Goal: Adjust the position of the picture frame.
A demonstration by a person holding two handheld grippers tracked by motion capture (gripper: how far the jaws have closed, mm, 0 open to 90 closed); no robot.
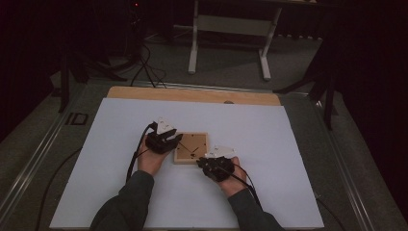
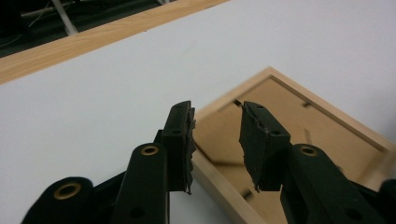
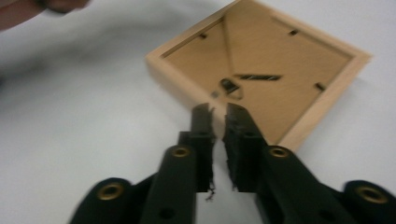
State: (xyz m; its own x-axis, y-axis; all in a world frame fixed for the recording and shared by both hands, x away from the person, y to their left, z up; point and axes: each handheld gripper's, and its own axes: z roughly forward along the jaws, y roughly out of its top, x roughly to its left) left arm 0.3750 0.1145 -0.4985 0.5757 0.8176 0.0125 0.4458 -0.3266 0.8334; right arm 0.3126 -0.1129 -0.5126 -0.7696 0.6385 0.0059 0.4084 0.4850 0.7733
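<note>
A white sheet (image 1: pixel 120 144) covers most of the table, with a strip of bare light wood (image 1: pixel 192 95) along its far edge. Left of centre in the high view, the left gripper (image 1: pixel 174 141) is held in the person's left hand (image 1: pixel 151 159), its grey three-cornered plate on top, and it points toward the left edge of a wooden picture frame (image 1: pixel 191 147). In the left gripper view the left gripper (image 2: pixel 217 140) has its jaws spread with a clear gap between them; the rail of the picture frame (image 2: pixel 299 135) runs below that gap and nothing is pinched.

The frame lies flat on the white sheet near the middle of the table, back side up: a pale wood border around a brown backing board with small tabs along its edges and a metal hanger (image 3: pixel 229 87) near the centre.

At the frame's near right corner in the high view sits the right gripper (image 1: pixel 204 161), held in the right hand (image 1: pixel 233 180). In the right gripper view the right gripper (image 3: pixel 218 126) has its jaws drawn nearly together, only a thin slit left between the pads, which hover just over the near rail of the picture frame (image 3: pixel 261 60) and grip nothing. The picture is somewhat blurred.
</note>
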